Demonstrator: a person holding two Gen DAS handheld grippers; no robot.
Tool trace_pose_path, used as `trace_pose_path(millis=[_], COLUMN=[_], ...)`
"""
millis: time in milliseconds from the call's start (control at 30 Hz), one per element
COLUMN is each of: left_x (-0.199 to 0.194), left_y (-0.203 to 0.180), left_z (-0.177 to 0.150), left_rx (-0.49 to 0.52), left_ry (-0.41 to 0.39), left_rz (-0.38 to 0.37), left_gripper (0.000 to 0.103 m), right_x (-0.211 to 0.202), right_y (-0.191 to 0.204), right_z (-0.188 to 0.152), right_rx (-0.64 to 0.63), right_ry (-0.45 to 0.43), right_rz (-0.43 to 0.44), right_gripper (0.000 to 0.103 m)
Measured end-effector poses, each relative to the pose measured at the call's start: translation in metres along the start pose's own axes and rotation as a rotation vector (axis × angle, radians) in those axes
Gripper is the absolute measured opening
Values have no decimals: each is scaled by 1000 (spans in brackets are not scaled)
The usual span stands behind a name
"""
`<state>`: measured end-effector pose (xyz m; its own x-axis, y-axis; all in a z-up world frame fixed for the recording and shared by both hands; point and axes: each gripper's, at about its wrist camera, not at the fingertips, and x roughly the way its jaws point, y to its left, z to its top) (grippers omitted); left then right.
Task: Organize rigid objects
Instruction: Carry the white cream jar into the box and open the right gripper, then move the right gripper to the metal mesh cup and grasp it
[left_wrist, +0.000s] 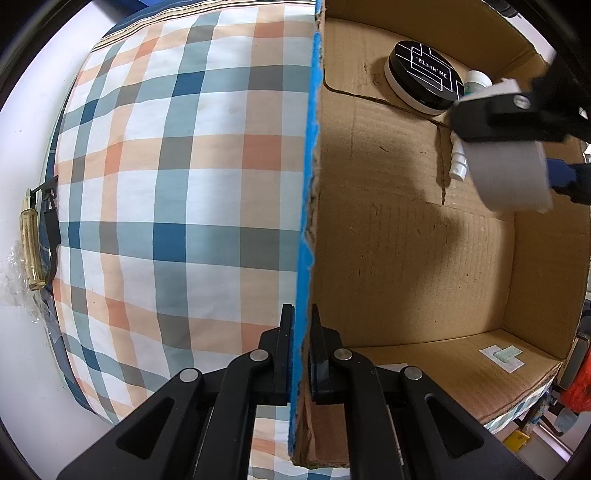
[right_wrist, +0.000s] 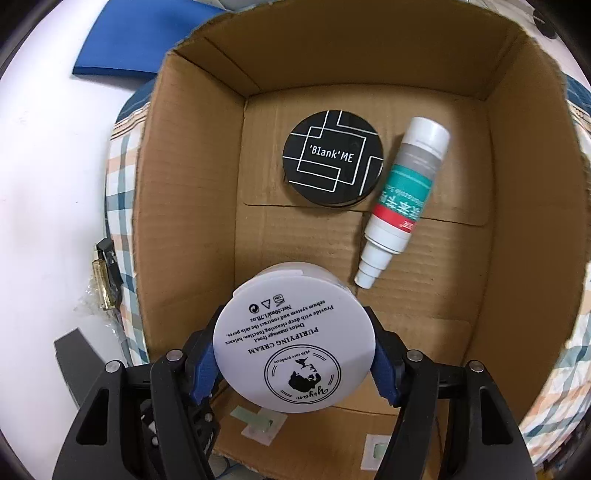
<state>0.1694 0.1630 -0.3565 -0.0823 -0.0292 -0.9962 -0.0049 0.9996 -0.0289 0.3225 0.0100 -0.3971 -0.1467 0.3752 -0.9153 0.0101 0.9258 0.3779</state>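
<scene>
Left wrist view: the left gripper (left_wrist: 300, 354) is clamped on the box (left_wrist: 406, 258) wall, one finger on each face, steadying it on the checked cushion (left_wrist: 166, 184). Keep that pinch firm so the box does not slide. The right gripper carries the jar (left_wrist: 509, 173) over the box floor.

Right wrist view: the right gripper (right_wrist: 293, 354) is closed on the jar (right_wrist: 295, 336), above the bare near half of the floor. The tin (right_wrist: 332, 158) and bottle (right_wrist: 402, 199) lie toward the far wall (apart from the jar). Lower it straight down, and let go only once it rests flat.
</scene>
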Motion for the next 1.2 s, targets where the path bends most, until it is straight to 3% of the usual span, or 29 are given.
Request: trace_pose_path(millis=[433, 633, 733, 1200], left_x=[1, 3, 4, 4], left_y=[0, 1, 0, -4], left_z=[0, 0, -1, -3], left_rx=[0, 0, 0, 9], left_ry=[-3, 1, 1, -4], left_rz=[-4, -5, -4, -1], left_gripper=[4, 4, 4, 4], right_x=[24, 23, 15, -53], right_y=[0, -10, -13, -15], right_z=[19, 19, 19, -22], right_rx=[25, 30, 31, -22], right_ry=[27, 26, 18, -138], right_rz=[-18, -16, -15, -227], right_gripper=[72, 98, 101, 103])
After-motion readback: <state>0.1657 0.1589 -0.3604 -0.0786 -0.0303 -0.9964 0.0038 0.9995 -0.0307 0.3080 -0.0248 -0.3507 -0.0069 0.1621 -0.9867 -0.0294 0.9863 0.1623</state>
